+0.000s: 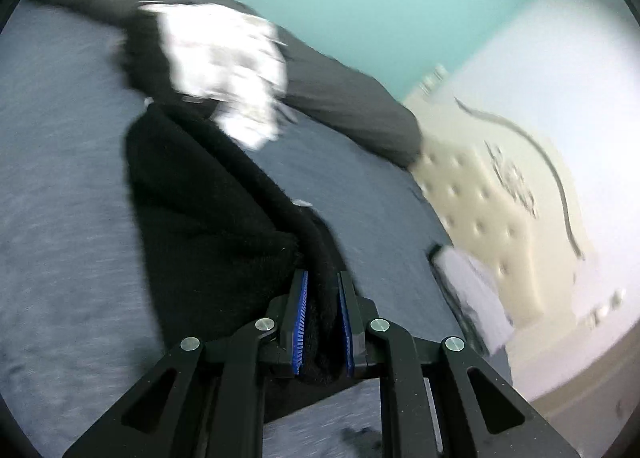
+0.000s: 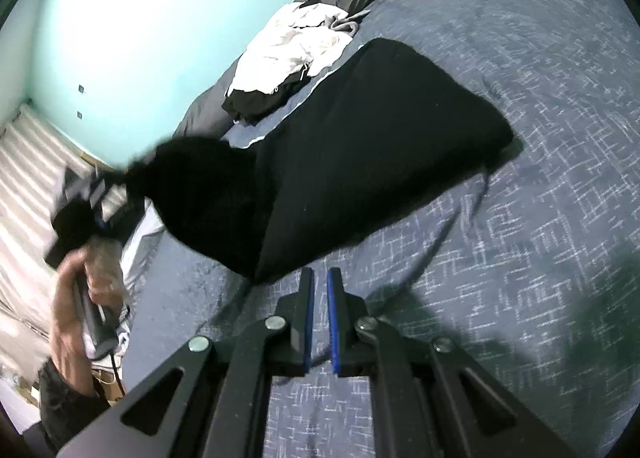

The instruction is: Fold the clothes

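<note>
A black fleece garment [image 1: 208, 194] stretches across the blue bedcover [image 1: 60, 178]. My left gripper [image 1: 323, 272] is shut on one end of it, with black fabric bunched between the blue pads. In the right wrist view the same garment [image 2: 360, 130] lies partly flat, and its left end is lifted toward the left gripper [image 2: 92, 194], which a hand [image 2: 72, 298] holds. My right gripper [image 2: 320, 270] hovers just short of the garment's near corner. Its fingers are close together with nothing between them.
A pile of white and black clothes [image 2: 288, 54] sits at the back of the bed, blurred in the left wrist view [image 1: 224, 70]. A grey duvet roll [image 1: 340, 98] runs along the teal wall. A cream tufted headboard [image 1: 480, 198] and a white folded item [image 1: 472, 298] border the bed.
</note>
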Demonstrator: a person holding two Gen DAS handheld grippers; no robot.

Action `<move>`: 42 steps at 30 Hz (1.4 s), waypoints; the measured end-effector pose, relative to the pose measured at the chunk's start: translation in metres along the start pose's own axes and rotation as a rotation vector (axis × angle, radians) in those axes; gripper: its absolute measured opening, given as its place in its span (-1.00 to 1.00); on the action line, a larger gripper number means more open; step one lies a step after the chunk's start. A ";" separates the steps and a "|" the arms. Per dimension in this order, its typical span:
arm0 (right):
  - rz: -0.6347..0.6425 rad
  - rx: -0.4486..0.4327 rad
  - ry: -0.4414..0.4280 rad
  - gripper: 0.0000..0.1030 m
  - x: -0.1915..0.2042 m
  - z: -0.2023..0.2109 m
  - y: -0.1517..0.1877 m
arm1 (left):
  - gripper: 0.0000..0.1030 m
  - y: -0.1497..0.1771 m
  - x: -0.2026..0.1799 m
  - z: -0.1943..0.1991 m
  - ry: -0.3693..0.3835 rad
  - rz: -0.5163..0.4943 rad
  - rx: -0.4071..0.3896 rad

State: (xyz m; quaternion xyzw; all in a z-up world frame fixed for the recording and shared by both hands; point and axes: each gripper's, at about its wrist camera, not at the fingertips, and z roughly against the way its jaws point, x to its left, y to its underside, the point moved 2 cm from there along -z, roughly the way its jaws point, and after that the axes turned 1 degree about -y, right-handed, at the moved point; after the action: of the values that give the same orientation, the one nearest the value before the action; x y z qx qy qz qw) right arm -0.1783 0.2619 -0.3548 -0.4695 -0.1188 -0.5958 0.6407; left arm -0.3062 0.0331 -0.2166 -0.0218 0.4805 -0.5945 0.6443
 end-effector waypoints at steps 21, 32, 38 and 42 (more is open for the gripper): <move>-0.125 -0.076 -0.055 -0.58 -0.043 0.036 -0.041 | -0.07 0.033 -0.007 -0.035 -0.157 -0.077 0.178; -0.099 -0.067 -0.099 0.21 -0.021 0.006 -0.076 | -0.07 0.068 0.052 -0.051 -0.219 -0.044 0.216; -0.038 0.005 -0.041 0.24 -0.013 -0.030 -0.092 | -0.06 0.072 0.053 -0.054 -0.229 -0.071 0.210; -0.018 0.029 -0.033 -0.09 -0.015 -0.045 -0.095 | -0.06 0.077 0.049 -0.049 -0.247 -0.085 0.203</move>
State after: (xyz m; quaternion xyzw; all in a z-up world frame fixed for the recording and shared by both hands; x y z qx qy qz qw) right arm -0.2834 0.2525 -0.3458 -0.4690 -0.1420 -0.5917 0.6401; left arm -0.2888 0.0437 -0.3181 -0.0499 0.3339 -0.6595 0.6716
